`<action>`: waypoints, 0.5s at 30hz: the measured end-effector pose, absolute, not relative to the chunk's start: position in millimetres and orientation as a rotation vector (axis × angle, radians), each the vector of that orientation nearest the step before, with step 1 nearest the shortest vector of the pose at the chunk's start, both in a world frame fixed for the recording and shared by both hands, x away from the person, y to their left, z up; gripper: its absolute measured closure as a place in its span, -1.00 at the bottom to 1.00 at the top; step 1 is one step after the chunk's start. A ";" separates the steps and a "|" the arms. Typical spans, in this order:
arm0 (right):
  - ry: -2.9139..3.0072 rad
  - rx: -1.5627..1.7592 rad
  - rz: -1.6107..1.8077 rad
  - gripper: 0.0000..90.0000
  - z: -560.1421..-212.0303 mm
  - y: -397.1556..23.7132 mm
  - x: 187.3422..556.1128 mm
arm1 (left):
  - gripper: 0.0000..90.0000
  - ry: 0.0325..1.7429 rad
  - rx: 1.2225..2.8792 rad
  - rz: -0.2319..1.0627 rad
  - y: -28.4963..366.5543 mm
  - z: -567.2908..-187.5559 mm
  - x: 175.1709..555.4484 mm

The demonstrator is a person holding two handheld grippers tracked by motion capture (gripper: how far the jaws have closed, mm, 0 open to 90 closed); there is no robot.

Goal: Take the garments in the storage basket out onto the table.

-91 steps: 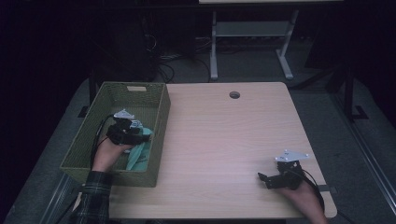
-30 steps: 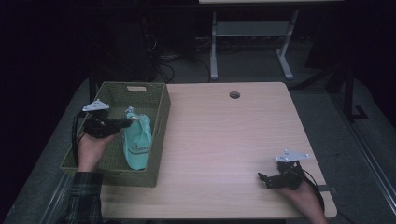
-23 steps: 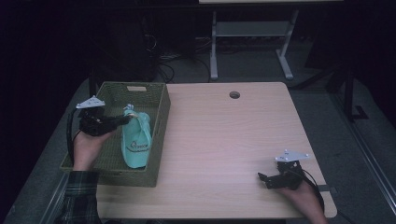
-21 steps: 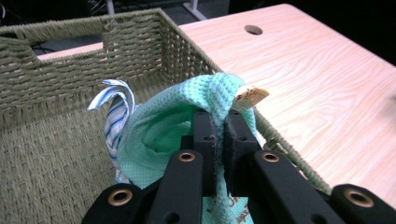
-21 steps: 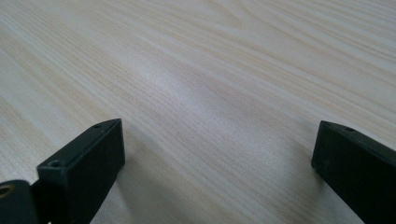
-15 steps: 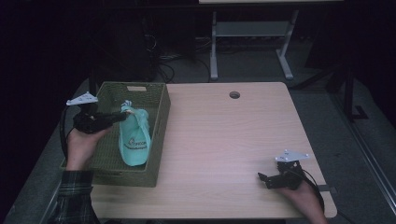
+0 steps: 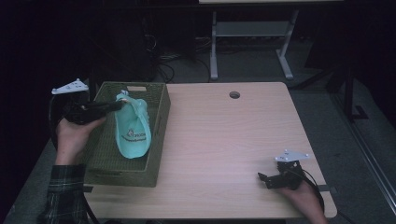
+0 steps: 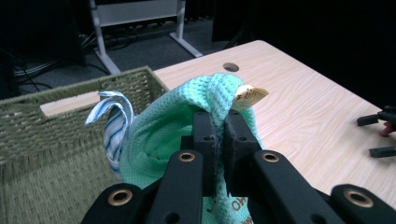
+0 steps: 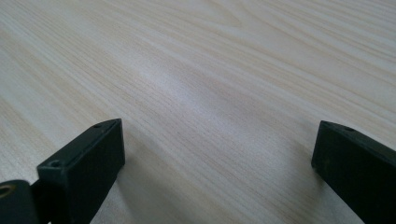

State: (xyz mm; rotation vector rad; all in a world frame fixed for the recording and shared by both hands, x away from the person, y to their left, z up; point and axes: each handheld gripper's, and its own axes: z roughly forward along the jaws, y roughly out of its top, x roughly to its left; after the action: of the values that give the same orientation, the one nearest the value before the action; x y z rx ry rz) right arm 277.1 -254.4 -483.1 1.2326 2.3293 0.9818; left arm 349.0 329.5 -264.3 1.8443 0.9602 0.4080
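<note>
Lifting the green cloth out of the basket near the table's left edge, left gripper clamped on it; next I'd carry it clear of the rim while the right gripper waits, jaws wide.

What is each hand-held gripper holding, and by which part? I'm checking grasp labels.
The left hand-held gripper pinches the mint-green waffle-weave cloth at its bunched top edge, above the woven green basket. The right hand-held gripper is open and holds nothing.

Mint-green waffle-textured cloth with dark printed lettering hung over an olive-green woven basket, a blue-and-white striped cloth showed beside it, black grippers stood out against the pale wood-grain table, and a dark plaid sleeve showed.
</note>
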 end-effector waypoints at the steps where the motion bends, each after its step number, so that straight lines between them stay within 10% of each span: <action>1: 2.329 1.232 0.982 -0.95 -483.2 -254.4 277.1 | 0.88 0.945 1.840 0.407 328.4 -259.0 348.5; 15: 2.330 1.232 0.982 -0.96 -483.1 -254.4 277.1 | 0.88 0.870 1.843 0.405 309.0 -235.9 347.1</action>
State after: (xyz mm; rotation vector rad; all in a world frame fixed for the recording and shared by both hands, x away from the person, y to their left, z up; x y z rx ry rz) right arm 277.1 -254.4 -483.1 1.2322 2.3296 0.9816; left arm 347.1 309.0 -235.9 1.8428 0.8696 0.4047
